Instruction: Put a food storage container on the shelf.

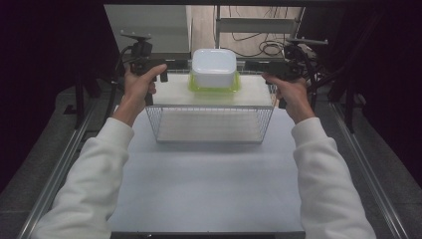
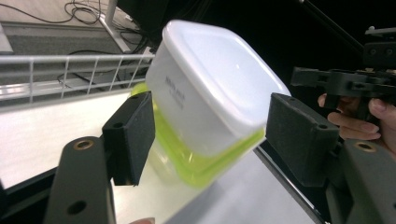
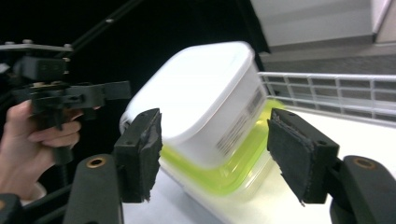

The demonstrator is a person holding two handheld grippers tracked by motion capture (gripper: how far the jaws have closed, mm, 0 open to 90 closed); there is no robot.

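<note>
White food container [image 1: 214, 67] w/ lime-green lid [image 1: 214, 85] sits upside down on a white board atop a wire basket [image 1: 211, 122], upper centre of the high view, on the bench [image 1: 209, 184]. Left tongs [image 1: 158, 68] at its left, right tongs [image 1: 255, 67] at its right, both jaws wide apart, holding nothing; pads clear of the container in both gripper views.
</note>
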